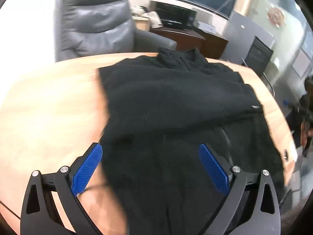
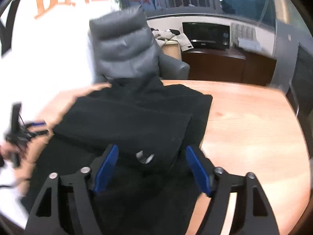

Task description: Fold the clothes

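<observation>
On the wooden table (image 1: 49,101) lies a black jacket (image 1: 172,98), sleeves folded across its body. Left gripper (image 1: 150,168) and right gripper (image 2: 151,168) hover over its hem, spread wide and empty. Pinching only the top layer would likely drag the folded sleeves loose.

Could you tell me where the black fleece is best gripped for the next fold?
Probably its near hem: the fleece lies flat on the table, collar far. Both open grippers, left and right, could pinch there from the near side.

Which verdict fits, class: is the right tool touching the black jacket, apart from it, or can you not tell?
Cannot tell. In the right wrist view the right tool stands open over the black jacket, its blue pads straddling a fold, but blur hides any contact or gap.
</observation>
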`<action>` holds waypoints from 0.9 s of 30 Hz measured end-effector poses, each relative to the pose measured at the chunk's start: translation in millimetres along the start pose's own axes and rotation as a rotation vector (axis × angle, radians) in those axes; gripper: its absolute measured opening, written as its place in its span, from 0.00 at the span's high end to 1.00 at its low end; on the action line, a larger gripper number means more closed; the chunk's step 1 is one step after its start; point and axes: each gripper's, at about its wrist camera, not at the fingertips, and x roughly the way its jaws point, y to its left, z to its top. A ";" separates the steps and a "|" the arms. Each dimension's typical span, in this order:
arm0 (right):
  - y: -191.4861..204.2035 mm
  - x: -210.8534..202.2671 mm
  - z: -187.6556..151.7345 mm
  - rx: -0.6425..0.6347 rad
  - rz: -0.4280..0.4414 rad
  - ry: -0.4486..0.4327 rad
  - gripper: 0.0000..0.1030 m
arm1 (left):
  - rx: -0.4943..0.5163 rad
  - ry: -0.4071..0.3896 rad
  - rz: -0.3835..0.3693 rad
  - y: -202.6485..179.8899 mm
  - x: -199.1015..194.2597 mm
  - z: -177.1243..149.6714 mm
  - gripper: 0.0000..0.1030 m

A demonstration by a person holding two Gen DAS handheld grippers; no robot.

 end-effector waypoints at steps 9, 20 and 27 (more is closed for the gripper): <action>-60.5 -110.2 -116.1 0.022 -0.066 0.251 0.22 | -0.263 0.205 0.117 61.8 -118.8 -109.0 0.00; -95.8 -151.2 -203.6 -0.022 -0.078 0.405 0.27 | -0.191 0.457 -0.100 27.0 -30.7 -174.9 0.04; -69.8 -102.0 -223.2 0.083 0.210 0.403 0.28 | -0.230 0.535 -0.213 11.9 11.1 -188.5 0.07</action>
